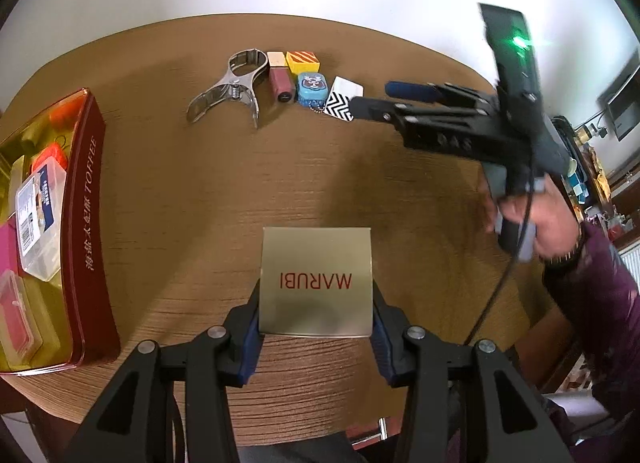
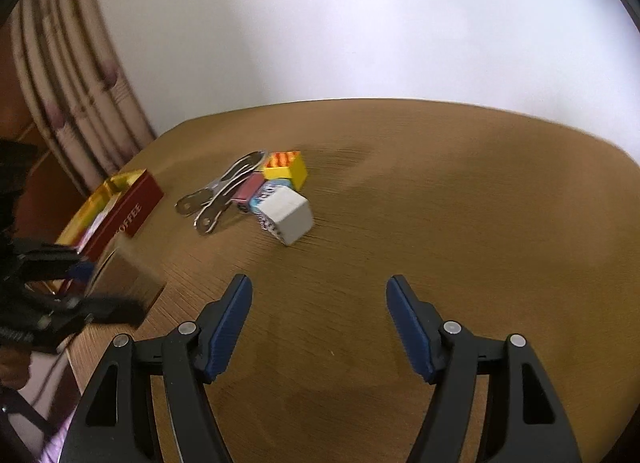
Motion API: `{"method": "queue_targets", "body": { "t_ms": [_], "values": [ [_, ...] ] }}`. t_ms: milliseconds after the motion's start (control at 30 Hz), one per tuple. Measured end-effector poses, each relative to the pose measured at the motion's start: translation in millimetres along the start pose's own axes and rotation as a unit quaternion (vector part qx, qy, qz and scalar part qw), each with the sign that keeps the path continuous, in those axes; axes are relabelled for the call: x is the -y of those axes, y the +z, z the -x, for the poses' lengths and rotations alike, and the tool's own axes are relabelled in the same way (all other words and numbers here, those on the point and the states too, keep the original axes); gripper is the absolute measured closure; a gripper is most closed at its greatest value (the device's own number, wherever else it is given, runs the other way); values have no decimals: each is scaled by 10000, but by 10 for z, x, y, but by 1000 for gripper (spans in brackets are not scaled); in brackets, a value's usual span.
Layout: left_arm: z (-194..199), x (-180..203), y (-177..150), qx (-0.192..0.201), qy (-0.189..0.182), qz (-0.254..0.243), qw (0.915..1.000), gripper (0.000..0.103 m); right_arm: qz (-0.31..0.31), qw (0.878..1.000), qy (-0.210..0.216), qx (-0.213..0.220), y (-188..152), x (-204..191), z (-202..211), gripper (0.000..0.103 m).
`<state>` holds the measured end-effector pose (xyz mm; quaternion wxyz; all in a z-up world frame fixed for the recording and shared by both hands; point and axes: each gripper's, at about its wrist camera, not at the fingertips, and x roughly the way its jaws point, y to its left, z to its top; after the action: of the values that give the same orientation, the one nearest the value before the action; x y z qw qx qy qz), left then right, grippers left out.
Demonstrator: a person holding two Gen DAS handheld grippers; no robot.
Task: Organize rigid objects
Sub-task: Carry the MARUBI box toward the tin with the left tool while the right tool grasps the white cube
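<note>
While the left gripper (image 1: 316, 323) clamps the stiff, light gold box (image 1: 316, 283) by its sides, the right gripper (image 2: 320, 323) gapes wide.

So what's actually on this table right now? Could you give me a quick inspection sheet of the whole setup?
Surface: round wooden table, bare in the middle.
Job's things: gold MARUBI box; metal clamp; yellow striped block; blue tin; white cube with zigzag side; maroon cylinder.
Clutter: red TOFFEE tin, already holding small boxes.
Grippers: left hand-held gripper shut on the MARUBI box; right hand-held gripper open, empty.
Cables: black cable hanging from the right tool.
Surroundings: white wall, curtain.
</note>
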<state>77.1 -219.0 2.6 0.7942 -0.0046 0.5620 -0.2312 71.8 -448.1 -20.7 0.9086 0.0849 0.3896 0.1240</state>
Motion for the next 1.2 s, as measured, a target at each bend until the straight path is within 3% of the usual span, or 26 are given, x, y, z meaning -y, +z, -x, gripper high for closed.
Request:
{"method": "queue_targets", "body": {
  "t_ms": [167,333,700,800,867,900,1100,1200],
  "values": [
    [23,-32,-4,12,-50,50,10000,57,675,9977,44,5,189,-151,-128,36],
    [36,-37,-44,-63,-82,68,9999,57,1109,9926,366,-322,391,-192,-365,36],
    [-36,-28,-35,-114,-125,96,9998,57,1419,9862,468,-719,574,-86,-678,37],
    [7,-32,-47,-64,-180,129,9997,57,1539,9827,555,-867,578,-137,-780,47],
    [94,-53,-59,42,-149,146,9998,57,1601,9806,557,-980,570,-157,-849,68],
    [147,-79,-62,102,-135,178,9997,57,1605,9792,614,-1076,556,-163,-885,72],
    [545,-501,-88,389,41,604,9974,57,1554,9811,679,-928,495,-198,-782,72],
    [763,-885,-77,540,441,895,9935,57,1369,9850,743,-738,437,-222,-615,72]
  ]
}}
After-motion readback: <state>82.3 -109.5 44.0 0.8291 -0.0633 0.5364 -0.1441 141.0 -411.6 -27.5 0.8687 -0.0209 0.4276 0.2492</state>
